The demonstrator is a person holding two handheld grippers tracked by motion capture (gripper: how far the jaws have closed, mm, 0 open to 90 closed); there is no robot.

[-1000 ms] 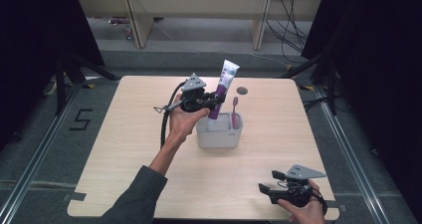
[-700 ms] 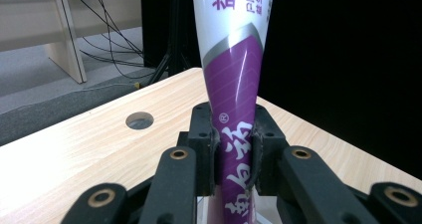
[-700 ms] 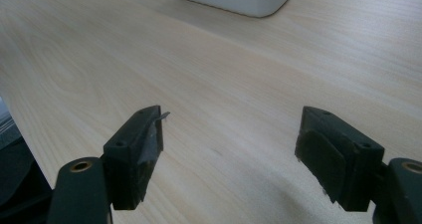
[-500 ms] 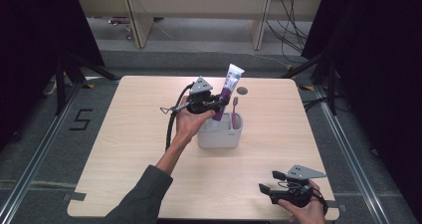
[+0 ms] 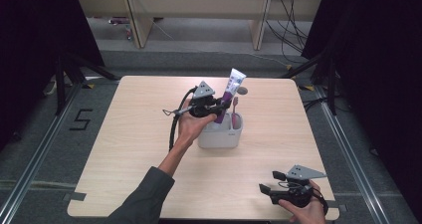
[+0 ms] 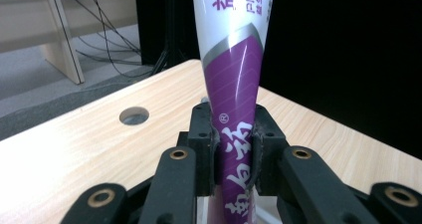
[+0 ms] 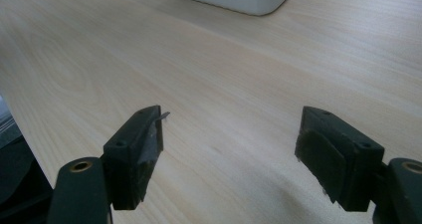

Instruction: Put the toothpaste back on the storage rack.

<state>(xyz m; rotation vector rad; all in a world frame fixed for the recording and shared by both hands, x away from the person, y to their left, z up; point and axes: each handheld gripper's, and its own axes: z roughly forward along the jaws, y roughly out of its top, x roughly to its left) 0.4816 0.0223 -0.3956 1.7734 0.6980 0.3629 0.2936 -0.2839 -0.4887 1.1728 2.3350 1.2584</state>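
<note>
Left hand-held gripper [image 5: 220, 106] pinches the purple-and-white toothpaste tube [image 5: 231, 92] low on its body, the tube standing nearly upright with its lower end over the white holder [image 5: 221, 133] mid-worktop; a pink toothbrush [image 5: 235, 109] stands in the holder just beside it. In the left gripper view both pads press the tube [image 6: 238, 134] from either side. Right hand-held gripper [image 5: 266, 190] sits at the near right edge of the worktop [image 5: 134, 149], jaws spread, nothing between them, well apart from the holder.
</note>
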